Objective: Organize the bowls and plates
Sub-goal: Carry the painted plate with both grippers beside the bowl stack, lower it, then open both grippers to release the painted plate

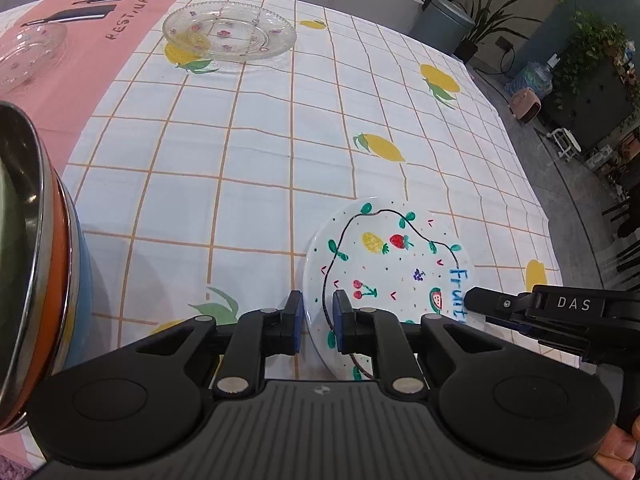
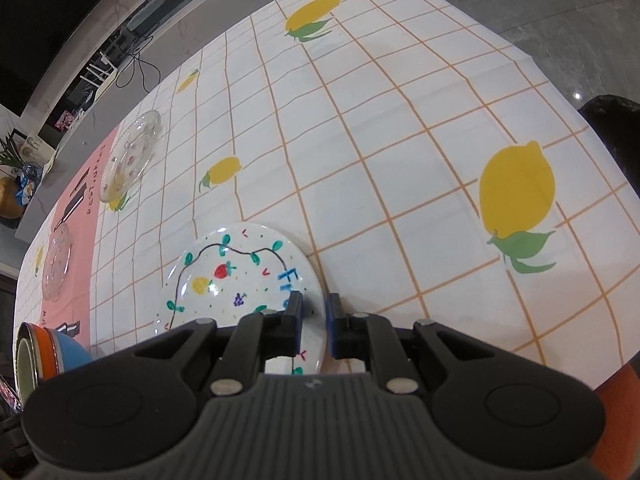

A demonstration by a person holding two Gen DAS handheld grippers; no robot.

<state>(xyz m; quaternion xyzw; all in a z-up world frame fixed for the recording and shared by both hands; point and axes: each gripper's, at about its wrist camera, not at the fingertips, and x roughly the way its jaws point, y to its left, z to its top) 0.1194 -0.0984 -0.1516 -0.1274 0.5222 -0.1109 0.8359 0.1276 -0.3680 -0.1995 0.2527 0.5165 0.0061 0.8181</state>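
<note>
A white plate (image 1: 392, 264) (image 2: 232, 272) painted with fruit and the word "Fruit" lies low over the lemon-print tablecloth, between both grippers. My left gripper (image 1: 318, 312) straddles its left rim, blue pads a little apart, with a gap showing beside the rim. My right gripper (image 2: 314, 316) has the opposite rim, by the lettering, between its pads, which sit close on it. In the left wrist view the right gripper (image 1: 480, 308) reaches in from the right onto that rim. A clear glass plate (image 1: 230, 34) (image 2: 130, 156) with small flowers sits far across the table.
A stack of bowls (image 1: 48, 280) (image 2: 44, 348), steel inside orange and blue, stands close on the left. A small glass dish (image 1: 28, 52) (image 2: 56, 268) rests on the pink mat (image 1: 80, 80). The table's right edge (image 1: 532, 184) drops to the floor.
</note>
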